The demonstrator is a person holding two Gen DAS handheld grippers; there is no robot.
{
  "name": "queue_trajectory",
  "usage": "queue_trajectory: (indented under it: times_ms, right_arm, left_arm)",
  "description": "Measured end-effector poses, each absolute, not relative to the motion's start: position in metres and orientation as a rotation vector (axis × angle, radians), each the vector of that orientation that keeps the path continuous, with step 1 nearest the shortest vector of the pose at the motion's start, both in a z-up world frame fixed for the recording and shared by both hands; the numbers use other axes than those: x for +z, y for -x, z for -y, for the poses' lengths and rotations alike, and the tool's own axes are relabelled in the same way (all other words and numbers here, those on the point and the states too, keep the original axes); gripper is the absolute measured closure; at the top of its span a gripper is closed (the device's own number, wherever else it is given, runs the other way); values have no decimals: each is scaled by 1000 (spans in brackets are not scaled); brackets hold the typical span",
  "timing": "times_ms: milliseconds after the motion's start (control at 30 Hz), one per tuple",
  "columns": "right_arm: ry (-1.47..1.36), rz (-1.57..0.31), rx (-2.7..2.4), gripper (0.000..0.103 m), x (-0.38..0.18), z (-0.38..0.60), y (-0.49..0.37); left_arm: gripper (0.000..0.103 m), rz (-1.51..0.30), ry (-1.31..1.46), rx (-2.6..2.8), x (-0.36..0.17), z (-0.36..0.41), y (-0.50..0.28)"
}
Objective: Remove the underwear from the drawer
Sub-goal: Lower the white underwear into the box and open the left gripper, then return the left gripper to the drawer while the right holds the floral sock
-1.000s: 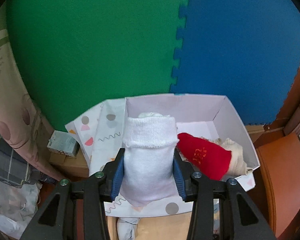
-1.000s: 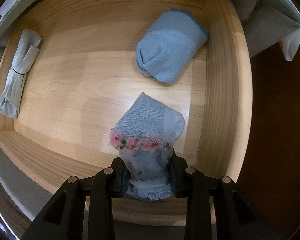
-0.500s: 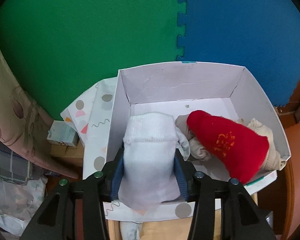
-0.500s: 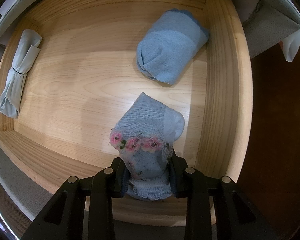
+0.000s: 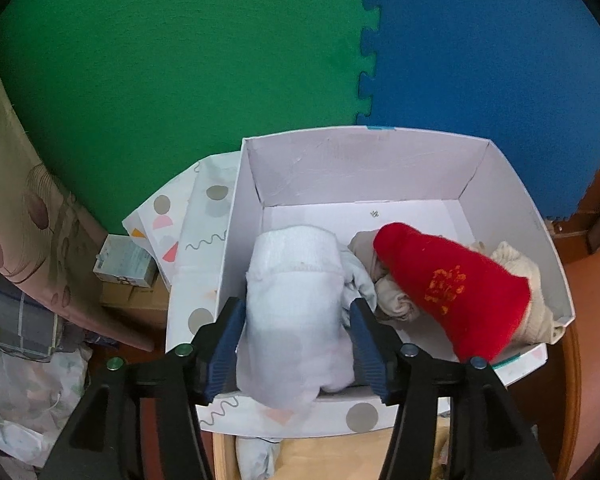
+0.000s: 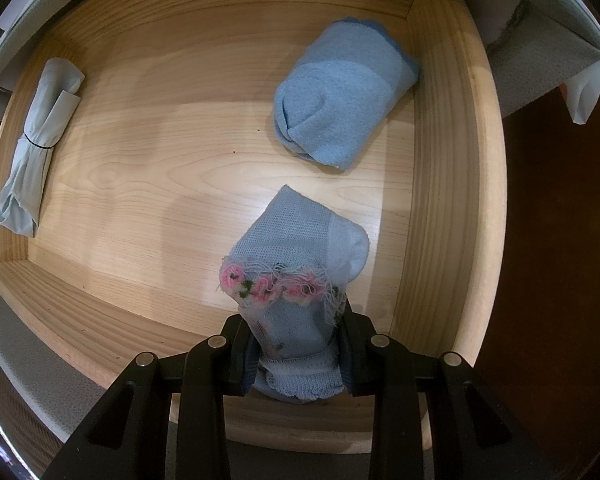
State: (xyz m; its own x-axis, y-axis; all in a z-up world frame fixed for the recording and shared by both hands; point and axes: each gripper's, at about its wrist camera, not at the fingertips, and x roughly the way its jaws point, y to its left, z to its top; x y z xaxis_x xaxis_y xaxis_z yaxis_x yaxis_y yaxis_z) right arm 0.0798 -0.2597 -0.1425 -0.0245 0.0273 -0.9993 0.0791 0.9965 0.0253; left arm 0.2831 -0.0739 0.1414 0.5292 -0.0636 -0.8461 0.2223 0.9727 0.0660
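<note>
The left gripper (image 5: 298,332) is opening around the white sock bundle (image 5: 296,312) over the white box (image 5: 364,168); the right gripper (image 6: 296,354) clamps the floral-trimmed blue sock (image 6: 296,276) above the wooden drawer (image 6: 172,152).

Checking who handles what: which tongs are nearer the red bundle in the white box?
Left. The left tongs are over the white box, opening around a white bundle just beside the red bundle. The right tongs are at the wooden drawer, gripping a blue sock.
</note>
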Motion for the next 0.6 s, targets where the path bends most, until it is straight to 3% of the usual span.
queue_trajectory:
  times_ms: [600]
  right_arm:
    - [-72,-1605,-53,75,-142,252,-87]
  left_arm:
    - [46,-926,-195,-233,169,56,-224]
